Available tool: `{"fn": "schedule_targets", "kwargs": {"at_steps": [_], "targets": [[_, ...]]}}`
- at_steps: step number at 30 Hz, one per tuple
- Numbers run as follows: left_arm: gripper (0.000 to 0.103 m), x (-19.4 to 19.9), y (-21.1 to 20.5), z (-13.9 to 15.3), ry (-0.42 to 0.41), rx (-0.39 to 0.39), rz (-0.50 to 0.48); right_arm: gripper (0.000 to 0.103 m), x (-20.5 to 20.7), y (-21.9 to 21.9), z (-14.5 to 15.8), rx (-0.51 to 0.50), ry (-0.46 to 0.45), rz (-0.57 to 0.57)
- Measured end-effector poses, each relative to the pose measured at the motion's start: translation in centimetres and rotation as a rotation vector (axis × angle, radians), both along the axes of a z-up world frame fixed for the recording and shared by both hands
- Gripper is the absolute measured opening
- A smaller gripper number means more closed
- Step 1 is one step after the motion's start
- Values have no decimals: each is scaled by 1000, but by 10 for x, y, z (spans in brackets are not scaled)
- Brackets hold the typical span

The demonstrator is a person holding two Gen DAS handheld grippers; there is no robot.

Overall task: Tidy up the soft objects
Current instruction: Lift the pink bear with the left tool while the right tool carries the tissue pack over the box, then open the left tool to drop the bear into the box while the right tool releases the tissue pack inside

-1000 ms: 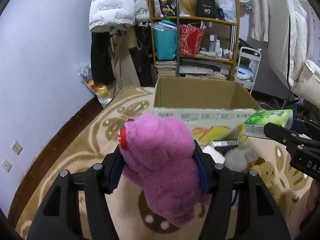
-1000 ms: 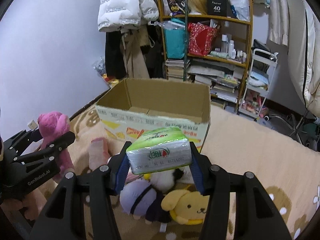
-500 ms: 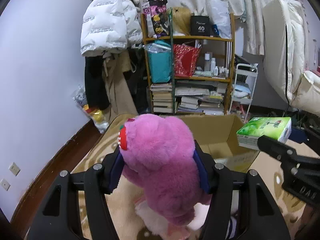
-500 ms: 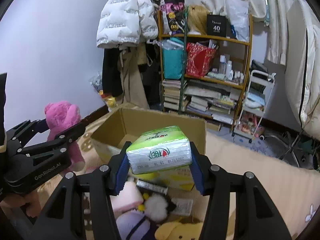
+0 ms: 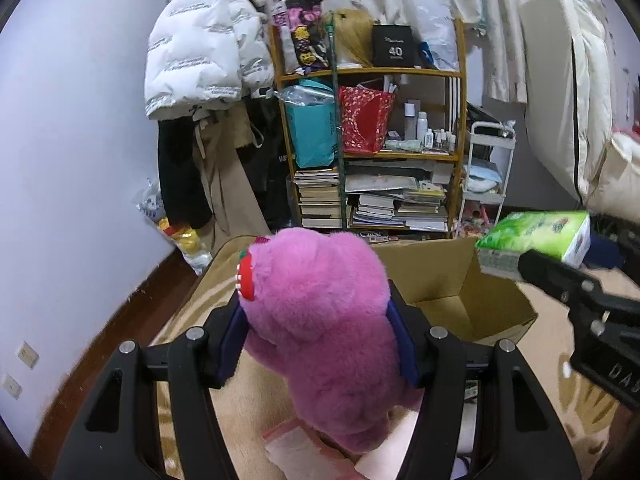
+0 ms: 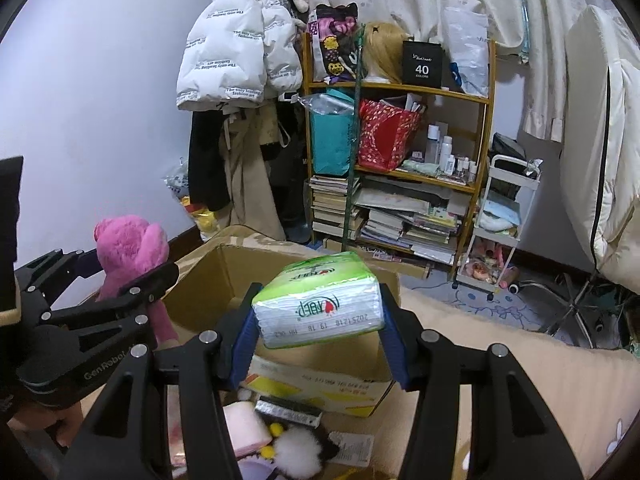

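Both loads are mid-carry: the left gripper (image 5: 320,340) pinches the pink plush toy (image 5: 320,320) and the right gripper (image 6: 318,328) pinches the tissue pack (image 6: 320,300), the open cardboard box (image 6: 320,360) just ahead and below, so next comes lowering each inside and releasing

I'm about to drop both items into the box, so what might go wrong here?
The left gripper and right gripper converge on one cardboard box and might collide. The pink plush bulges past the pads and may snag on release. The tissue pack sits tilted, so it could slip early.
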State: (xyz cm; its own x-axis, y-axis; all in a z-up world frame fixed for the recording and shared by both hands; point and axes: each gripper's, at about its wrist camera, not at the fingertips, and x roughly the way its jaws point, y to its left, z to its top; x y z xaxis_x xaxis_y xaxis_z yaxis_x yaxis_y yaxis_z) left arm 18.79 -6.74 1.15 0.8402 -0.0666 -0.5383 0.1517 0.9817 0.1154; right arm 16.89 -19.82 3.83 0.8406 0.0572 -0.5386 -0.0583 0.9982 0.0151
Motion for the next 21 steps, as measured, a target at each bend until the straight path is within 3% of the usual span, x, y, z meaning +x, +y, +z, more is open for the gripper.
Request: {"fn": "schedule_targets", "kwargs": {"at_steps": [4,14,21], "targets": [[61,13,-4,-8,50,-18,-34,57,6,-4,-4,-1,2,0],[62,46,-9,-35,208,-21,-18,58,34,-23,-42,198,168,-5],[65,59,-7,-40,271,-30,-8,58,36,-19,-47,138,191,28]]}}
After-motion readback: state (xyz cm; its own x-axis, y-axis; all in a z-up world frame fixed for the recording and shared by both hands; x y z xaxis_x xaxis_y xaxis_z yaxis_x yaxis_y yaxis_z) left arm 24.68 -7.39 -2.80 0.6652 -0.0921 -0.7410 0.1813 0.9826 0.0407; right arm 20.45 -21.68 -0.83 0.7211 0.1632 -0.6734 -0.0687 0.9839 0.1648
